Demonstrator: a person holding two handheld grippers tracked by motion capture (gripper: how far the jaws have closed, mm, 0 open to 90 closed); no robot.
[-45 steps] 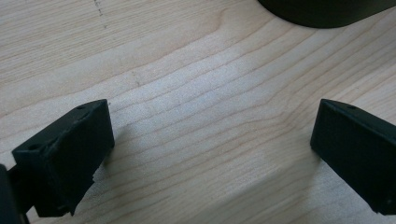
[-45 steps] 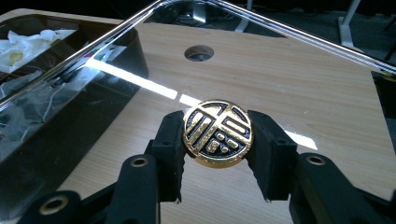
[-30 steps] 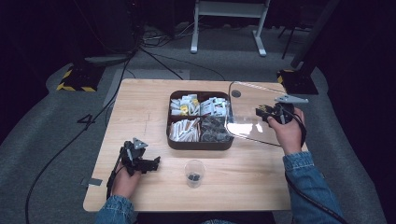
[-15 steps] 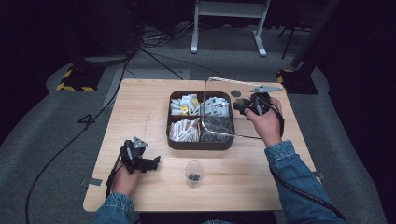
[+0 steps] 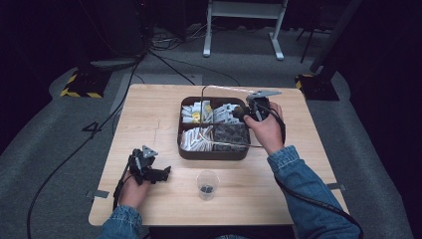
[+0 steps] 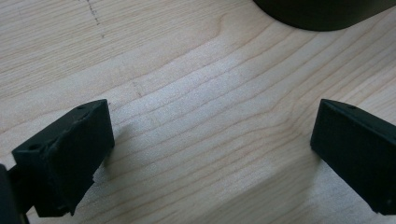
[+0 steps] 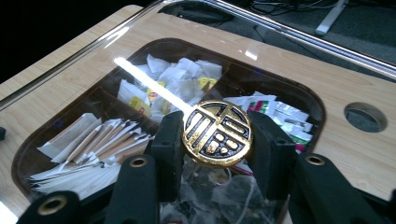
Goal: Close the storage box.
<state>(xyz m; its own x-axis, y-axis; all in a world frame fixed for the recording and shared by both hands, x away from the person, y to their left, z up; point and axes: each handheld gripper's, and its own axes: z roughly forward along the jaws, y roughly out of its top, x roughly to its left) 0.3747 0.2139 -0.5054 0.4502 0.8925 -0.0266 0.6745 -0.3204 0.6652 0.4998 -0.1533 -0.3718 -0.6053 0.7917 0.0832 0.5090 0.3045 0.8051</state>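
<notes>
Under the right tool's (image 7: 217, 135) clear lid (image 7: 299, 42), box (image 5: 185, 149) of sachets (image 7: 93, 140).

bare table (image 5: 149, 119) left of box (image 5: 185, 149)

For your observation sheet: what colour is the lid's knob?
Gold with black, knob; right gripper view.

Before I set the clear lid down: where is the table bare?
Bare wood lies left of the box, above the left gripper, and right of the box toward the table edge. It is tighter by the cup in front of the box.
</notes>
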